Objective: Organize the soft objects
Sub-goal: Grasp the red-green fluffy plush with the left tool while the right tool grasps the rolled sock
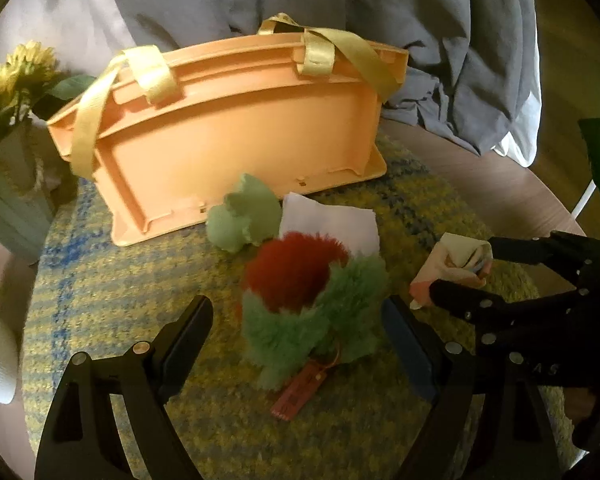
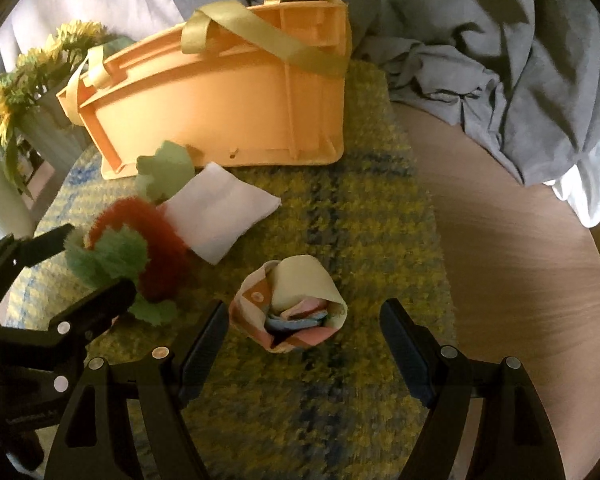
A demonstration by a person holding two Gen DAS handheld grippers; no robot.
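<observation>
A red and green plush toy (image 1: 308, 304) with an orange tag lies on the yellow-blue mat (image 1: 120, 280). My left gripper (image 1: 298, 312) is open with its fingers on either side of the toy. A rolled pastel cloth bundle (image 2: 290, 306) lies between the open fingers of my right gripper (image 2: 304, 320); it also shows in the left wrist view (image 1: 454, 268). A folded white cloth (image 2: 216, 216) and a small green plush piece (image 2: 166, 168) lie in front of the orange basket (image 2: 220, 96) with yellow straps. The toy (image 2: 136, 248) shows at left in the right wrist view.
A vase of yellow flowers (image 1: 16, 92) stands left of the basket. Grey bedding (image 2: 480, 52) is heaped behind and to the right. Bare wooden tabletop (image 2: 520, 240) runs right of the mat.
</observation>
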